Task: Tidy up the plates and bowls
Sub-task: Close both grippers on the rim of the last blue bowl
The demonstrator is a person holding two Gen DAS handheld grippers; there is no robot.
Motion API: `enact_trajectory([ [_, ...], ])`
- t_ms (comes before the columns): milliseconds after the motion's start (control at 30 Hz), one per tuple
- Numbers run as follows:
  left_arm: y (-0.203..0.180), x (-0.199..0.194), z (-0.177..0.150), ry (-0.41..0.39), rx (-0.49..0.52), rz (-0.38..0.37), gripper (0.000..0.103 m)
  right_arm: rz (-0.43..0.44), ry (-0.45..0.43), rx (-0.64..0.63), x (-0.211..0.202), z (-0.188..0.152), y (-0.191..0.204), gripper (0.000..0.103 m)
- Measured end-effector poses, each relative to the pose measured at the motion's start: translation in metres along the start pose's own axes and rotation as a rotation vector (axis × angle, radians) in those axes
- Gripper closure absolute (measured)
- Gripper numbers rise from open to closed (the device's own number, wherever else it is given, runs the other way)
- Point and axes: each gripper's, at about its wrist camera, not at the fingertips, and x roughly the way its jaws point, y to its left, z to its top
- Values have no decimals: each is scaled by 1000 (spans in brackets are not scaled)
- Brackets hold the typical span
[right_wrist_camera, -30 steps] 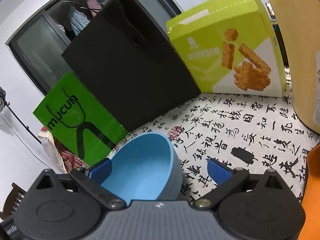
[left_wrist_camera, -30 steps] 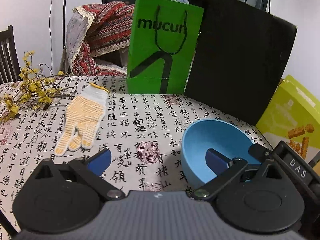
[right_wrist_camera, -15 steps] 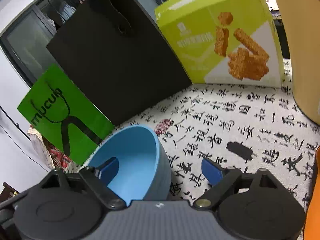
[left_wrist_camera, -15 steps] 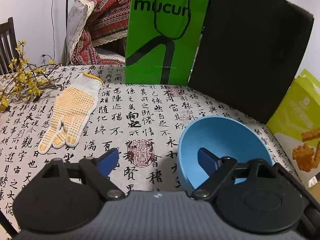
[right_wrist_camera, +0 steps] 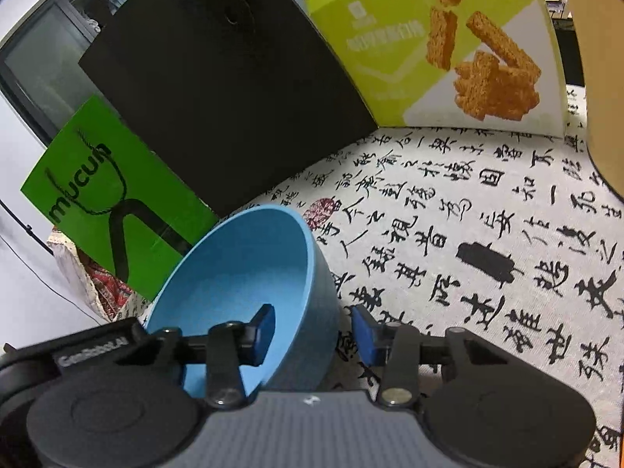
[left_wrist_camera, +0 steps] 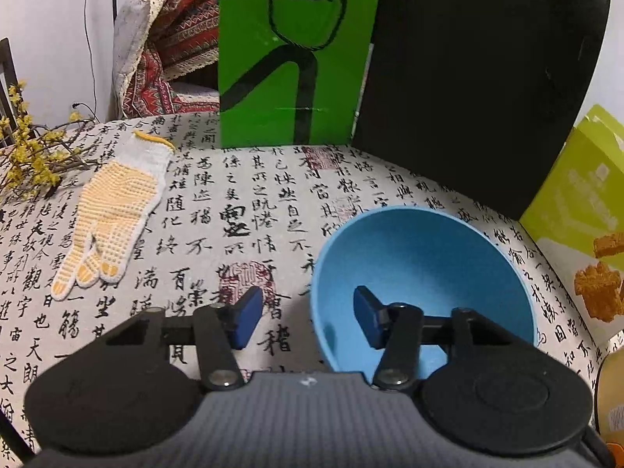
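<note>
Nearest the cameras, both grippers straddle opposite walls of the blue bowl (left_wrist_camera: 425,269), which sits on the calligraphy-print tabletop (left_wrist_camera: 241,210). The left gripper (left_wrist_camera: 304,318) has one blue pad outside the bowl's left wall and the other inside the basin; its jaws are closing, with gaps still visible on both sides of the wall, so nothing is gripped yet. The right gripper (right_wrist_camera: 312,331) straddles the bowl's right wall the same way, one pad inside, one outside over the cloth; its jaws are also closing and not yet pressing. To the left of the bowl the cloth lies open as far as a dotted work glove (left_wrist_camera: 113,210), with yellow-flowered twigs (left_wrist_camera: 27,148) beyond it at the tabletop's left edge. To the right, the right wrist view shows a broad bare stretch of cloth. Farther back, a wall of upright things hems the bowl in: a green bag (left_wrist_camera: 292,50), a black bag (left_wrist_camera: 479,74) close behind the rim, and a lime snack box (right_wrist_camera: 440,43) at the far right.
</note>
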Motion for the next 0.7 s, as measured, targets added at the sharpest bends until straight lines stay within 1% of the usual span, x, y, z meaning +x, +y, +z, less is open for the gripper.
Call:
enact_trajectory([
  [33, -2, 1, 0, 3, 5, 1, 58, 5, 2, 4, 0, 0, 0, 60],
  [67, -4, 1, 0, 3, 12, 3, 60, 7, 5, 6, 1, 0, -1, 60],
  [133, -7, 1, -2, 2, 21, 3, 65, 4, 7, 6, 1, 0, 0, 66],
  [167, -8, 2, -2, 3, 21, 2, 65, 4, 10, 5, 2, -1, 0, 68],
  [200, -9, 2, -2, 5, 19, 2, 69, 5, 14, 5, 3, -1, 1, 71],
  [233, -10, 3, -2, 6, 20, 1, 76, 1, 18, 5, 4, -1, 1, 73],
  [300, -10, 4, -1, 8, 18, 11, 81, -3, 19, 7, 4, -1, 1, 76],
  [367, -9, 4, 0, 6, 12, 21, 82, -6, 21, 15, 3, -1, 0, 81],
  [400, -8, 3, 0, 4, 11, 24, 84, -9, 20, 19, 3, -1, 0, 83],
  [467, -7, 3, 1, -1, 14, 30, 87, -13, 23, 25, 4, -1, -1, 84],
  [533, -7, 1, 1, -8, 19, 39, 88, -15, 28, 26, 4, -1, -1, 89],
  [700, -4, -2, 0, -18, 31, 52, 89, -6, 47, 30, 4, -2, 0, 89],
])
